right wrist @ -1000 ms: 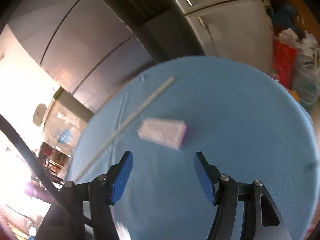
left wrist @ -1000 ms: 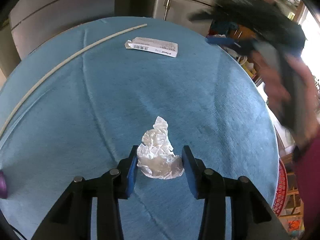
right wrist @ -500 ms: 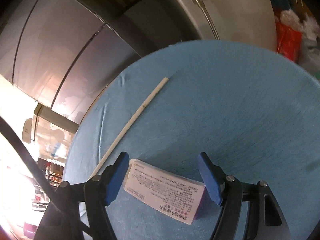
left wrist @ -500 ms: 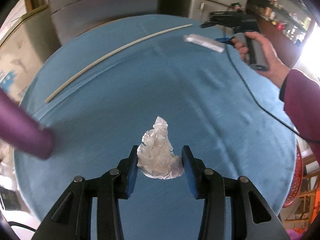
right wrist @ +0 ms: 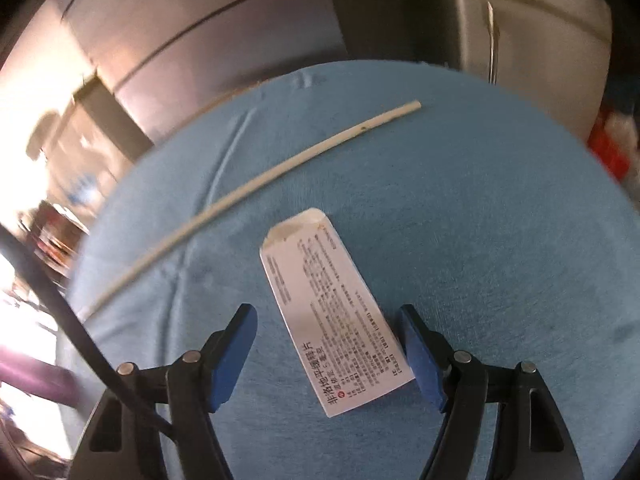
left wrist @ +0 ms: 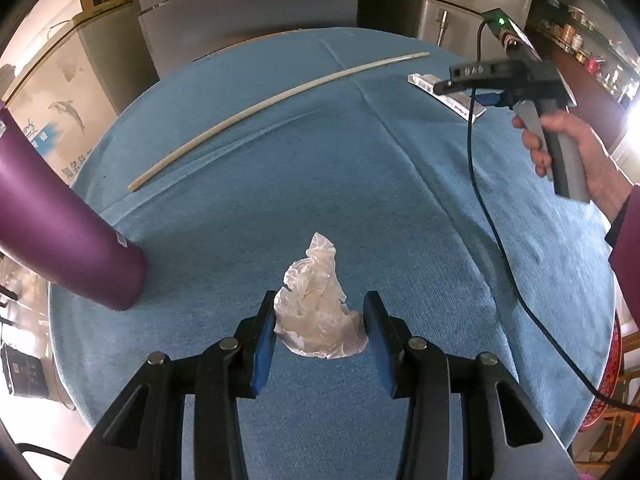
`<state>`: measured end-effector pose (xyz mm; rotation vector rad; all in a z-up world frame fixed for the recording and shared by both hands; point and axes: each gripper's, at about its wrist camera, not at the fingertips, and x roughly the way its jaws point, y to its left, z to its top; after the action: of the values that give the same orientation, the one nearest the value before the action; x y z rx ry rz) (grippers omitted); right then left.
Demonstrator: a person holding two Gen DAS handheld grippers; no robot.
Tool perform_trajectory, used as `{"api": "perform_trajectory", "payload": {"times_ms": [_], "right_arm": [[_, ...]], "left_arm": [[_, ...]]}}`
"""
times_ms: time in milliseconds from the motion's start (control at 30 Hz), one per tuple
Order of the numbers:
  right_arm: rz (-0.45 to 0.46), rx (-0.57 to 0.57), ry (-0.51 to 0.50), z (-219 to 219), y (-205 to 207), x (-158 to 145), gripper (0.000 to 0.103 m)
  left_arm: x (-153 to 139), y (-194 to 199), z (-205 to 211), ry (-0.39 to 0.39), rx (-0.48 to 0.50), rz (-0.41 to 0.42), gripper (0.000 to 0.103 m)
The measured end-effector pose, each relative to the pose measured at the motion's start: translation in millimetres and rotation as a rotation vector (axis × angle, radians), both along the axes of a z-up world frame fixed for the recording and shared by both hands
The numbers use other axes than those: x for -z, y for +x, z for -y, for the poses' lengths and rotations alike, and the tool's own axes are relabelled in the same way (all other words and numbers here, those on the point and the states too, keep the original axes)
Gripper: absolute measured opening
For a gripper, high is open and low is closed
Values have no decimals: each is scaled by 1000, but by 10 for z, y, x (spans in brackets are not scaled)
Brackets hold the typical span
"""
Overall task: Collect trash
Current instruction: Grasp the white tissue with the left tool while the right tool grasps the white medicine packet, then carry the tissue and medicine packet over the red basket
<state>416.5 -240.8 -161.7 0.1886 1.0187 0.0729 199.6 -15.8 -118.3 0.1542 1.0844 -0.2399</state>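
Note:
A crumpled clear plastic wrapper [left wrist: 318, 312] lies between the pads of my left gripper [left wrist: 320, 322], which is shut on it over the blue tablecloth [left wrist: 280, 168]. A flat white medicine box [right wrist: 334, 312] with printed text lies lengthwise between the fingers of my right gripper [right wrist: 328, 340], which is open around it. The box also shows in the left wrist view [left wrist: 444, 94], under the right gripper [left wrist: 472, 76]. A long thin white stick [left wrist: 272, 108] lies across the far side of the table; it also shows in the right wrist view [right wrist: 248, 200].
A purple cylinder [left wrist: 56, 216] stands at the table's left edge. A black cable [left wrist: 492, 216] trails from the right gripper across the cloth. Grey cabinets and a fridge [left wrist: 448, 4] stand behind the table. A red basket [left wrist: 612, 380] sits low at the right.
My right gripper has turned and come down over the medicine box, which now lies lengthwise between its open fingers. My left gripper keeps hold of the wrapper while its view swings left.

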Motion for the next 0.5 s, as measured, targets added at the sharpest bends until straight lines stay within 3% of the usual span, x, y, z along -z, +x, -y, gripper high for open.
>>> {"api": "perform_trajectory", "payload": {"times_ms": [67,100,133,167,367,500], "right_arm": [[9,-12,-87,-124,-15,16,75],[13,-18,-132,-180,-30,24,69],[21,-25,-187,-245,-52,26,56],[28,-38,-201,-283,-72,17,54],[27,-28,-106,-308,-299,-51,50],[35,-37,-47,-286,-669,-112,50]], "left_arm": [[-35,-3,-10,9,-11,9,44],[-55,0,-11,21,-17,16,44],[-78,-13,-7,29,-20,23,44],[-110,-32,1,35,-23,31,44],[-280,-107,70,47,-17,69,44],[-368,-218,196,68,14,103,44]]}}
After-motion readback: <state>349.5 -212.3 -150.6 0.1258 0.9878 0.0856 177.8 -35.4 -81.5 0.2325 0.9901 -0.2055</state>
